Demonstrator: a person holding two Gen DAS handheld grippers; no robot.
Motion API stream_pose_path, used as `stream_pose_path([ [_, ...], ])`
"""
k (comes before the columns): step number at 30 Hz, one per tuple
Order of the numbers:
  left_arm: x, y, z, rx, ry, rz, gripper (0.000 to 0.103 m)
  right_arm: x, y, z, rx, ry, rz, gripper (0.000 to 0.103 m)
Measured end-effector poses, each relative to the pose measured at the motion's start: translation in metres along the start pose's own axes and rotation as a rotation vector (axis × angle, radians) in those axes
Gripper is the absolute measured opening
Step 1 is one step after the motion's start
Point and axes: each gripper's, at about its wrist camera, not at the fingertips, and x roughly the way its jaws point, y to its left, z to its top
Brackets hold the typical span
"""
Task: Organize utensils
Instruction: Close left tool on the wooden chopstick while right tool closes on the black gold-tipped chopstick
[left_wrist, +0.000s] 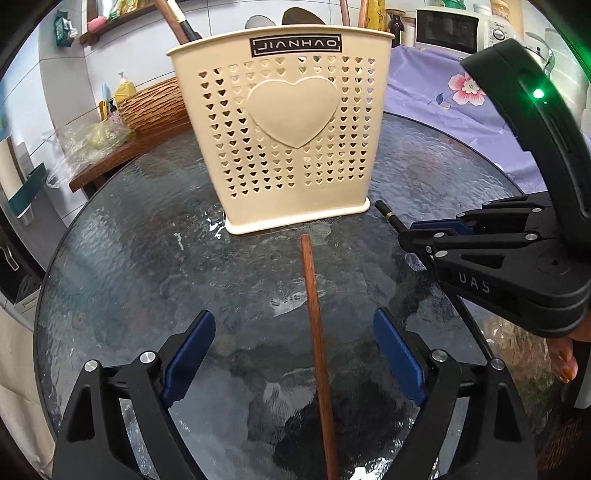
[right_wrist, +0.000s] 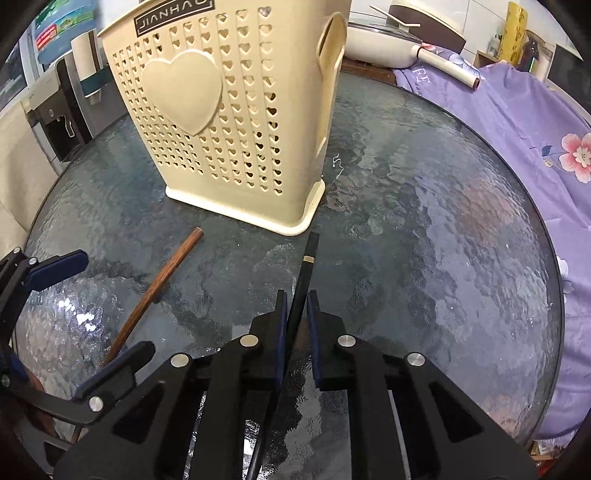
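So this looks like it's well into the job but not finished. The holder (left_wrist: 280, 133) stands toward the far edge of the round glass table (left_wrist: 110, 266), and it's already got a few utensils poking out the top: a couple of wooden handles and what look like spoon or spatula heads, hard to say exactly.

Two pieces are still out. The black chopstick (right_wrist: 301, 291) is clamped between the right gripper (right_wrist: 297, 310) pads, tip pointing at the holder's near corner, so that one's picked and just needs dropping in.

The wooden stick (left_wrist: 317, 332) is still flat on the glass, running from just in front of the holder back toward the near edge. The left gripper (left_wrist: 293, 354) straddles it with jaws wide, pads not touching it. My guess is close, lift, drop, and that's done.
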Motion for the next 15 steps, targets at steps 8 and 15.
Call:
stream_pose_path([
  [8,0.023,0.001,0.016,0.006,0.049,-0.006,0.06,0.004,-0.005,0.006,0.019,0.006,-0.001,0.011],
  [15,0.036,0.01,0.03,-0.029,0.076,-0.031,0.05,0.005,-0.003,0.006,0.02,0.004,-0.011,0.011],
])
